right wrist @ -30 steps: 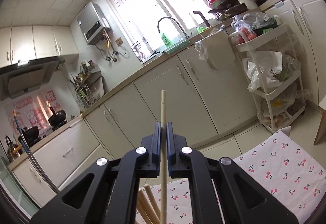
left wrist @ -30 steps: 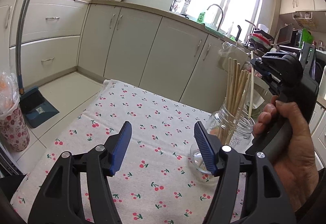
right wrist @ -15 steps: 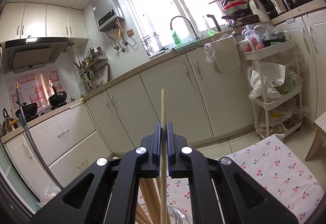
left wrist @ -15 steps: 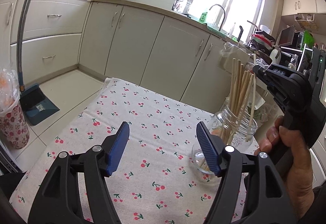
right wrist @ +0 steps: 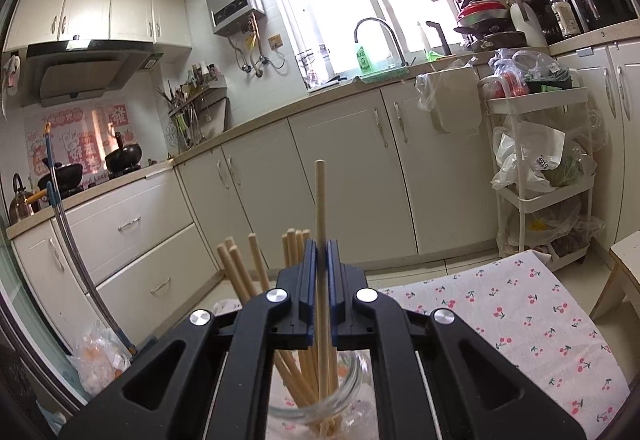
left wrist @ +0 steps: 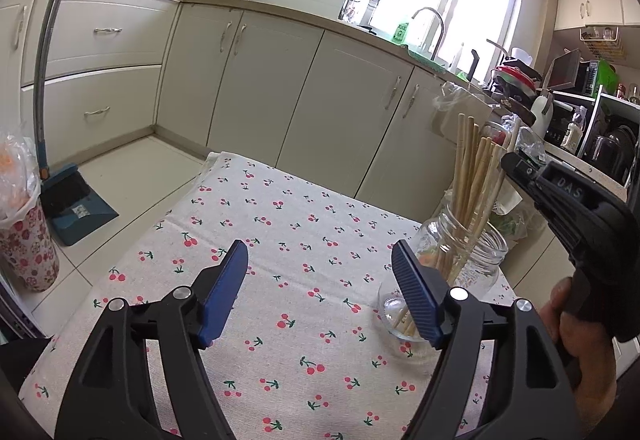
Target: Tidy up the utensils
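Jaws of right gripper pinch one chopstick upright, tip inside jar below, release pending; left gripper spread, idle, nothing between.

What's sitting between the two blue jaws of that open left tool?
Nothing but bare cherry-print tablecloth, as the left wrist view shows. The left gripper is open; the glass jar of chopsticks stands beyond its right jaw.

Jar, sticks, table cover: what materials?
Jar: clear glass by the look, see-through with a glossy threaded rim.
Sticks: pale bamboo or wood, matte; the right hand-held gripper pinches one chopstick.
Table cover: woven fabric, beige with a cherry print, matte.
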The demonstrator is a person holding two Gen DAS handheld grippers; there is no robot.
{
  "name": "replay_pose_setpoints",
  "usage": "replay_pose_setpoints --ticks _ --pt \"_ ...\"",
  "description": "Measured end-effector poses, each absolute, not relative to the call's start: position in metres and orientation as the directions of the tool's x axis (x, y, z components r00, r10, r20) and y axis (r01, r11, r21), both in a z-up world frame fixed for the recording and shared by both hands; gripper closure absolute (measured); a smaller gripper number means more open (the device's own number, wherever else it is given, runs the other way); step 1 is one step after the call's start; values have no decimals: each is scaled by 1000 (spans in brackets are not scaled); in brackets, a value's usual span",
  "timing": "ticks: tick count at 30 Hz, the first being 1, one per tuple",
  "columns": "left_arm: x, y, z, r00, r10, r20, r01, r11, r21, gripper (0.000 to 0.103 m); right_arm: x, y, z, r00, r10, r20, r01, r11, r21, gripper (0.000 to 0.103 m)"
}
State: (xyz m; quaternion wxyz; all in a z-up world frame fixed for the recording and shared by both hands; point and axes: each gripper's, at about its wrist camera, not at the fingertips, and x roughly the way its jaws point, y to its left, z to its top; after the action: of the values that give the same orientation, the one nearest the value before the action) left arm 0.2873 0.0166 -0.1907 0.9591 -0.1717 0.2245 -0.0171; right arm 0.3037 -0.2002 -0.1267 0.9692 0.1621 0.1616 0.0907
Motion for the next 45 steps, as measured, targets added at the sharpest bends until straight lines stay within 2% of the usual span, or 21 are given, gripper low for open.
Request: replay_pose_setpoints --ticks 3,5,6,11,14,15,16,20,28,32,39,42,45 --pt "288 15 -191 894 -111 -434 -44 942 -333 29 299 -198 -128 920 246 -305 -138 932 335 96" --pt "290 13 -190 887 -113 -448 -41 946 -320 28 295 -196 -128 908 265 -325 -155 932 327 88" --pt "291 11 -189 882 -114 -458 -38 950 -311 28 292 -196 -127 904 270 -332 -159 932 326 79" --pt "289 4 -180 838 -100 -537 -48 966 -254 24 267 -207 -118 892 275 -359 -147 928 343 73" --pt "281 1 -168 821 -87 -564 -46 975 -217 22 245 -213 -112 879 259 -401 -119 932 342 52" --pt "276 1 -162 820 -82 -567 -45 978 -206 21 236 -215 -110 873 248 -420 -105 936 335 38" --pt "272 0 -156 818 -76 -570 -43 980 -193 21 224 -218 -108 865 235 -444 -86 940 329 32" --pt "245 -4 -130 815 -48 -577 -29 992 -124 18 182 -226 -105 830 218 -513 -48 945 325 22" --pt "177 -8 -83 810 -30 -586 -9 998 -64 12 107 -238 -83 780 168 -603 43 946 320 12" --pt "139 -10 -59 815 -30 -579 8 999 -40 8 77 -235 -63 768 158 -621 53 950 307 10" --pt "81 -6 -26 807 -32 -590 16 999 -33 8 26 -232 -28 746 159 -647 77 944 320 7" --pt "56 -2 -15 780 -7 -626 -8 1000 -22 8 4 -221 -16 731 165 -662 61 951 304 7" --pt "32 4 -7 782 -3 -623 -11 1000 -19 8 -27 -207 -5 737 189 -649 37 947 319 7"
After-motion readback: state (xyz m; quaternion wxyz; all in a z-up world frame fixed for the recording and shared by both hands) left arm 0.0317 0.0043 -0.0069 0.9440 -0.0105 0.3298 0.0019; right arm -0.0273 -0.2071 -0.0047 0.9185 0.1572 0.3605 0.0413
